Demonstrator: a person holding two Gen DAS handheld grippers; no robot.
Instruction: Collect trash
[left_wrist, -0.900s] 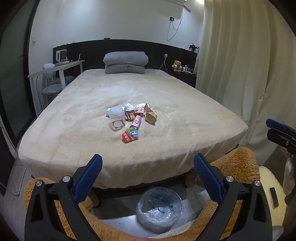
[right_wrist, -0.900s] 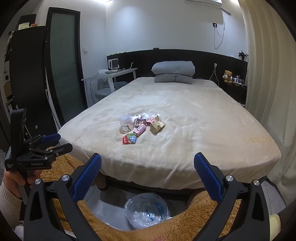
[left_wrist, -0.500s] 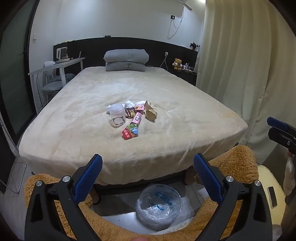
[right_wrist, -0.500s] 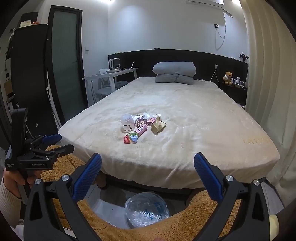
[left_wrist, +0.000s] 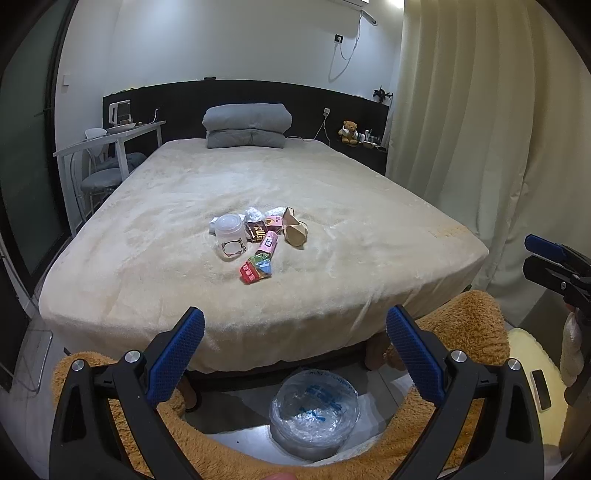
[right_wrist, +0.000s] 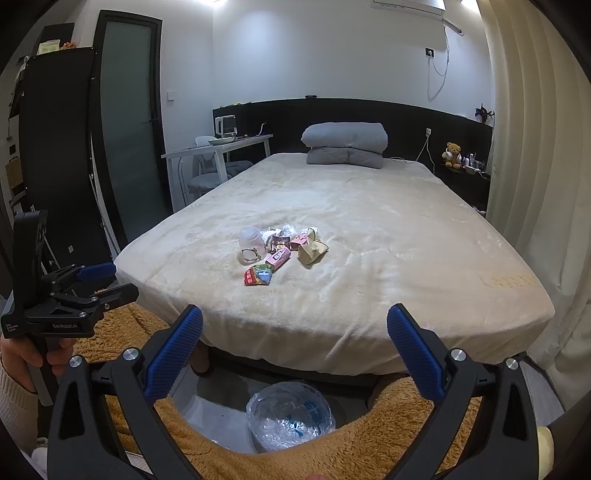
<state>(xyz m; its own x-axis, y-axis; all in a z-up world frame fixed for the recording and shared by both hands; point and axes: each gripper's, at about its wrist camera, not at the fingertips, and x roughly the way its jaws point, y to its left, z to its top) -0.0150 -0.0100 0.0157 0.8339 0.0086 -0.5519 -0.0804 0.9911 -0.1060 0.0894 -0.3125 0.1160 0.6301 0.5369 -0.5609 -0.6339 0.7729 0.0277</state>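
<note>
Your left gripper (left_wrist: 293, 345) and right gripper (right_wrist: 295, 345) both stand spread wide with nothing between their blue ribbed pads, each tilted down past the foot of the bed, so neither has started a pick. Directly below them, on the floor between the folds of a shaggy tan blanket (left_wrist: 469, 317), sits the round bin lined with a clear plastic bag (left_wrist: 314, 410); that looks like the drop point, so keep it in mind as you reach out and do not knock it. Further on, the cream plush bedspread (left_wrist: 147, 258) carries the trash in one tight cluster around its middle. Nearest you is the red and green crumpled snack wrapper (left_wrist: 255, 270), and just behind it is the pink oblong packet (left_wrist: 269, 244). To the left of that stands the clear plastic cup with a printed label (left_wrist: 231, 236), and to the right lies the folded brown paper bag (left_wrist: 295, 232), with a dark brown sachet (left_wrist: 256, 232) and scrunched clear film (left_wrist: 253, 213) at the back. Start with the nearest wrapper: come in low, straddle it with the pads, and close gently so you pinch the wrapper and not the plush. The cup is likely light and may tip, so grip it around the body. Beyond the trash, the folded grey quilt (left_wrist: 245, 125) is not part of the job.
</note>
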